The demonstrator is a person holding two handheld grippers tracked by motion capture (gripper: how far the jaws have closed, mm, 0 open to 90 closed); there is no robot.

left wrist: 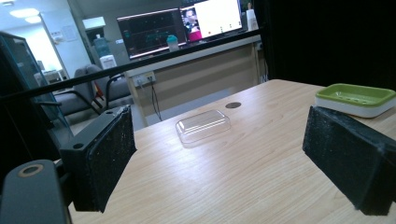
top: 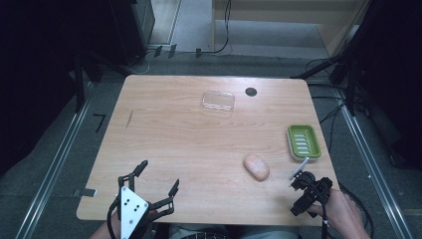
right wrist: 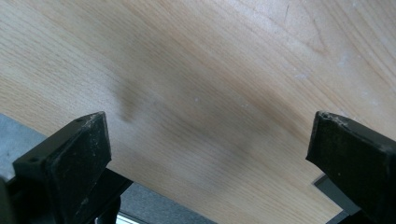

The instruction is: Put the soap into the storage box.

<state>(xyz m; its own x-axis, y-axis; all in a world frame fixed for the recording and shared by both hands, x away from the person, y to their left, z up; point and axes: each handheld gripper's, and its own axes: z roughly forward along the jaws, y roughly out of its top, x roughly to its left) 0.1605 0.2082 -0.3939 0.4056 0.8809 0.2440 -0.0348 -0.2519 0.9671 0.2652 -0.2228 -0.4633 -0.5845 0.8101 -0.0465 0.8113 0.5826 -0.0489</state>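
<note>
High view: right gripper (top: 304, 186), jaws spread and empty, just right of the soap bar (top: 256, 167); green soap dish (top: 303, 142) just beyond, likely its destination. Left gripper (top: 157, 186), jaws spread, nothing between. Left gripper view adds clear lid (left wrist: 203, 125) ahead between jaws. Right gripper view: bare table (right wrist: 196, 93) under jaws, angled down, seemingly for a pickup.

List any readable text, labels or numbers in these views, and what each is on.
No text is readable.
Monitors behind the table: they show content, too small and blurred to read.
Paper on the far wall: blurred.
Soap bar, green soap dish, clear lid, wooden table: no markings visible.
</note>
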